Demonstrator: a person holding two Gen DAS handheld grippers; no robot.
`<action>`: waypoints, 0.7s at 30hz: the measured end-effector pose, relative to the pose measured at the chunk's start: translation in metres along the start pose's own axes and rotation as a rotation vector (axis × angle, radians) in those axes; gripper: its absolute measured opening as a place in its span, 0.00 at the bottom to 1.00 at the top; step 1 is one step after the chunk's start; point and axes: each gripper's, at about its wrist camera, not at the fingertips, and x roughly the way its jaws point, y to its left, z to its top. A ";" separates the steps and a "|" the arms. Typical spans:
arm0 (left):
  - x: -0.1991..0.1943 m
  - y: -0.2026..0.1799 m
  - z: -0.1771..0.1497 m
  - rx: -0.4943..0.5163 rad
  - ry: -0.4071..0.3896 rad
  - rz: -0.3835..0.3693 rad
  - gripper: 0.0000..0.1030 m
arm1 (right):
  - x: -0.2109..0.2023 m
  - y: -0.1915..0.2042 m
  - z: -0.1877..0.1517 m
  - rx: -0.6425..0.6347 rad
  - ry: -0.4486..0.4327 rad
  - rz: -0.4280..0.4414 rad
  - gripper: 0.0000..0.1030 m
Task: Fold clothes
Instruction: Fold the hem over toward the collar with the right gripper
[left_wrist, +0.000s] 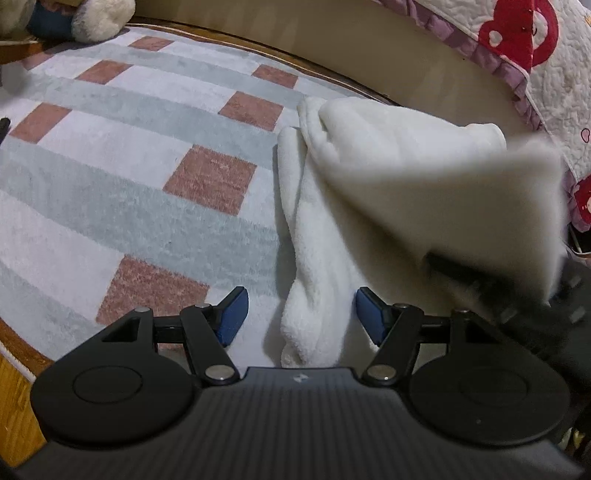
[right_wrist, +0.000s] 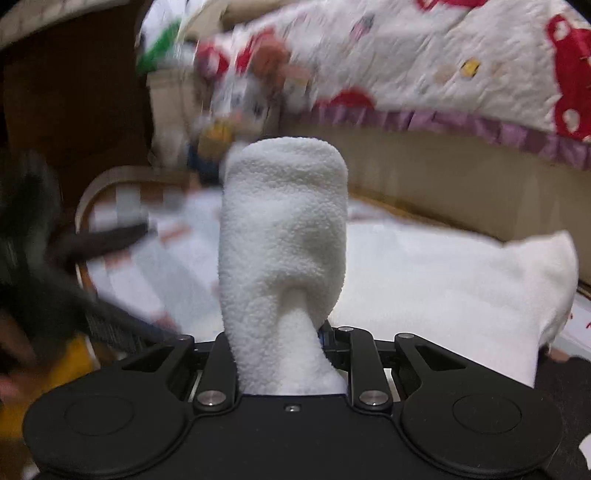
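Checked blanket (left_wrist: 110, 177) underneath. Right gripper (right_wrist: 295, 354) clenched on white fleece garment (right_wrist: 284, 236), lifted mid-frame; left gripper (left_wrist: 299, 314) released, straddling lower edge. Risk: unpinned fold drags.

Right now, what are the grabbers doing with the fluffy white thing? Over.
Left hand-held gripper open, straddling a fold of the white fleece garment. Right hand-held gripper shut on the garment. Nothing in the way.

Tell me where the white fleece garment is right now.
The white fleece garment lies on the checked mat's right side, between it and the quilt; one end is clamped in the right tongs.
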 end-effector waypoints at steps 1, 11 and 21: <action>0.000 0.000 0.000 0.003 -0.001 0.001 0.62 | 0.001 0.002 -0.003 -0.003 -0.002 -0.005 0.24; -0.019 0.008 0.011 -0.011 -0.068 0.028 0.60 | 0.000 0.021 0.004 -0.085 0.032 0.004 0.25; -0.071 0.013 0.018 -0.080 -0.101 -0.088 0.62 | -0.052 0.000 0.013 0.105 0.083 0.224 0.51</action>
